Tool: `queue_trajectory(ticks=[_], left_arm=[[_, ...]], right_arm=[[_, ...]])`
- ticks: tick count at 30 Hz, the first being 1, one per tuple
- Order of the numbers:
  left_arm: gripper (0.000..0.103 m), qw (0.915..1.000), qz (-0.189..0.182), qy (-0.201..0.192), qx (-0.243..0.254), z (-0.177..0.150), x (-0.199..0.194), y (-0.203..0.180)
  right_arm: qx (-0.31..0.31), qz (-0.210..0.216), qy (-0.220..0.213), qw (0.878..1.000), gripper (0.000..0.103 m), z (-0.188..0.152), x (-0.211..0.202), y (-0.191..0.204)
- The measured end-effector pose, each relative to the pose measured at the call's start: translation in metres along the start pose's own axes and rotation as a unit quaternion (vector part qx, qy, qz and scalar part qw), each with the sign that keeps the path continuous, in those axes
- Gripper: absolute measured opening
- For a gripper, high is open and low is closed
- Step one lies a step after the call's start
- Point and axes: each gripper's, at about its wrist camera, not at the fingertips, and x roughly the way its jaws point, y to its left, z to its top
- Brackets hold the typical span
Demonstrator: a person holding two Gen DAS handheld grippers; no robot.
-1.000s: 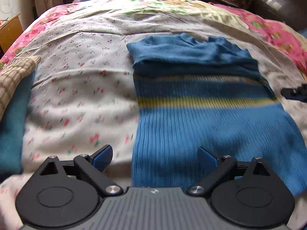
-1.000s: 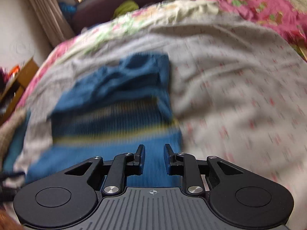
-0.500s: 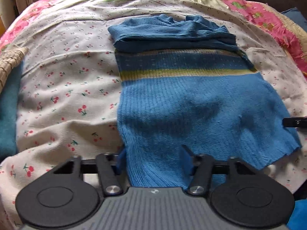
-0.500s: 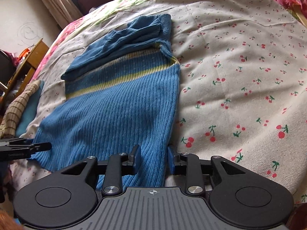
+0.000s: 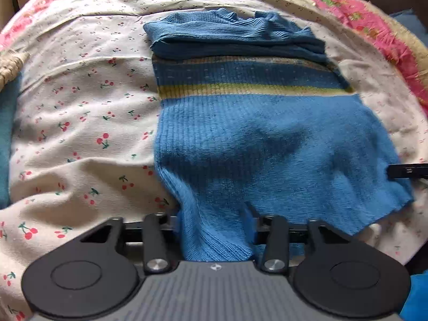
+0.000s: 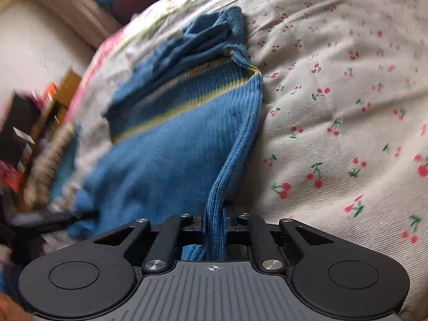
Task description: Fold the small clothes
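A cherry-print sheet (image 5: 80, 139) covers the bed. I see the sweater (image 5: 254, 139) lying flat on it, sleeves folded at the far end. My left gripper (image 5: 214, 227) and right gripper (image 6: 212, 224) each pinch a near hem corner.

The right gripper (image 6: 213, 223) pinches the sweater (image 6: 171, 144) at its near right hem corner, lifting a ribbed edge off the cherry-print sheet (image 6: 334, 123). The left gripper (image 6: 53, 218) touches the opposite corner.
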Motion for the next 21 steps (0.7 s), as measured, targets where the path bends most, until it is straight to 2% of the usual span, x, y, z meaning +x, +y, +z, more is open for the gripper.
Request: queue_trajectory(ticks=[1,2,4,7,11,14,16,19,21], left_arm=[[0.028,0.9997,-0.020,-0.001,-0.013,0.001,-0.002,0.004],[0.020,0.9988,-0.039,-0.002,-0.030,0.001,-0.004,0.010],[0.020,0.9942,-0.081,-0.015,-0.069,0.006,-0.008,0.022],[0.019,0.9809,-0.147,-0.053,-0.116,0.018,-0.016,0.036],[0.018,0.9673,-0.189,-0.103,-0.134,0.053,-0.027,0.047],[0.018,0.9548,-0.215,-0.137,-0.153,0.087,-0.025,0.061],[0.018,0.9462,-0.226,-0.155,-0.172,0.113,-0.014,0.073],[0.018,0.9396,-0.214,-0.174,-0.203,0.156,0.018,0.095],[0.018,0.9361,-0.202,-0.170,-0.232,0.173,0.043,0.110]], right_arm=[[0.018,0.022,-0.009,1.000,0.008,0.002,-0.003,-0.002],[0.032,0.041,-0.019,0.998,0.008,0.006,-0.006,-0.002],[0.047,0.071,-0.044,0.995,0.007,0.015,-0.014,0.002],[0.059,0.111,-0.081,0.989,0.007,0.038,-0.022,0.014],[0.070,0.140,-0.128,0.979,0.007,0.085,-0.021,0.029],[0.096,0.138,-0.148,0.975,0.007,0.134,0.003,0.030],[0.120,0.116,-0.161,0.973,0.007,0.168,0.025,0.023],[0.153,0.071,-0.169,0.971,0.012,0.207,0.066,0.011],[0.157,0.037,-0.169,0.972,0.012,0.218,0.085,0.004]])
